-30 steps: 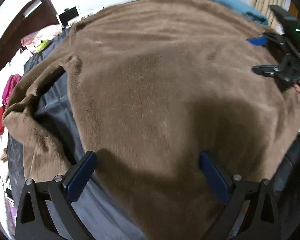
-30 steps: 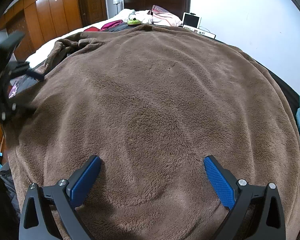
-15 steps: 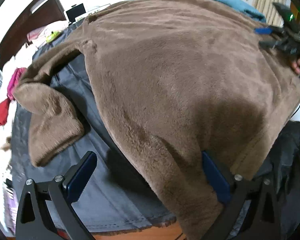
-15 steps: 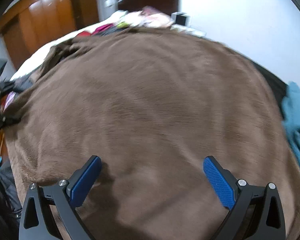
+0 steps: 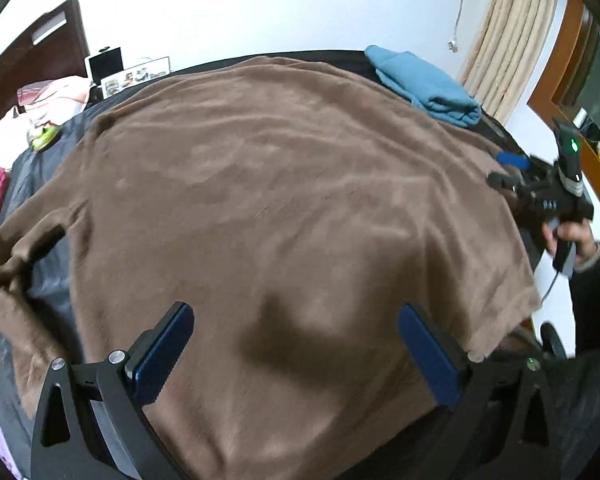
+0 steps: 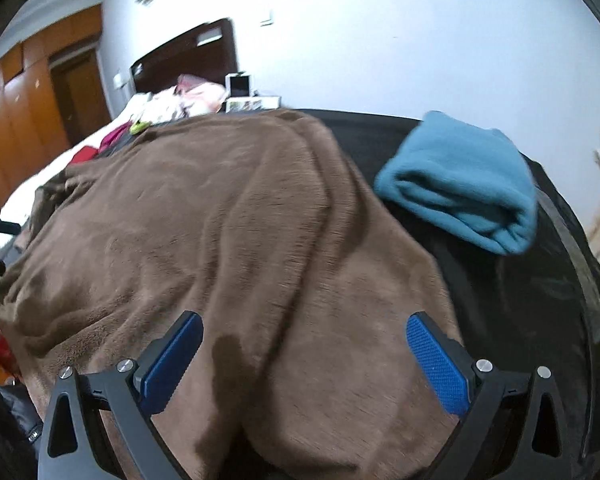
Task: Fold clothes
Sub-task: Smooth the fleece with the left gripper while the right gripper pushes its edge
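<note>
Brown fleece top (image 5: 284, 208) lies spread flat across my bed's dark cover (image 6: 500, 280). It feels soft and fuzzy to look at, with gentle ripples and one sleeve (image 5: 16, 280) bent out on the left side. My left gripper (image 5: 296, 348) hangs over its near edge with both blue pads wide apart, holding nothing. My right gripper (image 6: 304, 356) is over the other side of the top, pads wide apart too, also holding nothing. A folded blue fleece (image 6: 464, 184) sits just beside the brown top, rolled thick and round. I can't read any words anywhere.
</note>
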